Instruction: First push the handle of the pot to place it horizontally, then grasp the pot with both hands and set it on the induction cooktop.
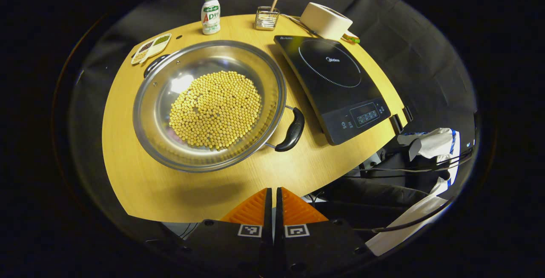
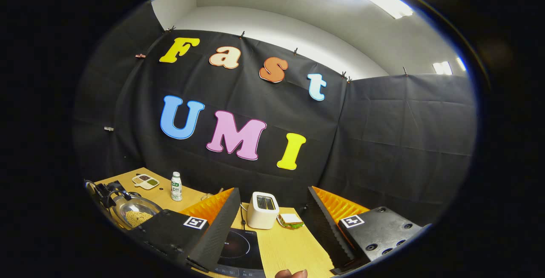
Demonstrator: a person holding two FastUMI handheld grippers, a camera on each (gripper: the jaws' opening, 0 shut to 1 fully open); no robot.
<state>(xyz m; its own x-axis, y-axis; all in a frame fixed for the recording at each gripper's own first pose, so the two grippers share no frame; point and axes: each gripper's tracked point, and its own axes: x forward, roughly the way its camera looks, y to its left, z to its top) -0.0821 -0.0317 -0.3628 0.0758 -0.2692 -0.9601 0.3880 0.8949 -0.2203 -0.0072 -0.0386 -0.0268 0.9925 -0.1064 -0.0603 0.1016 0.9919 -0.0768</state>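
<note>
A wide steel pot (image 1: 208, 105) holding yellow beans sits on the wooden table (image 1: 140, 184) in the left gripper view. One black handle (image 1: 291, 130) points to the near right, the other (image 1: 154, 63) to the far left. The black induction cooktop (image 1: 336, 82) lies just right of the pot. My left gripper (image 1: 272, 195) hangs shut and empty above the table's near edge, short of the pot. In the right gripper view my right gripper (image 2: 274, 190) stands open and tilted up toward the wall, above the cooktop (image 2: 240, 248). The pot (image 2: 136, 214) is low at the left.
Along the table's back edge stand a white bottle (image 1: 210, 15), a small glass holder (image 1: 267, 17), a white toaster (image 1: 326, 20) and a sectioned dish (image 1: 151, 48). A sandwich (image 2: 291, 220) lies beside the toaster (image 2: 262, 210). Cables and cloth (image 1: 425, 150) lie below the table's right edge.
</note>
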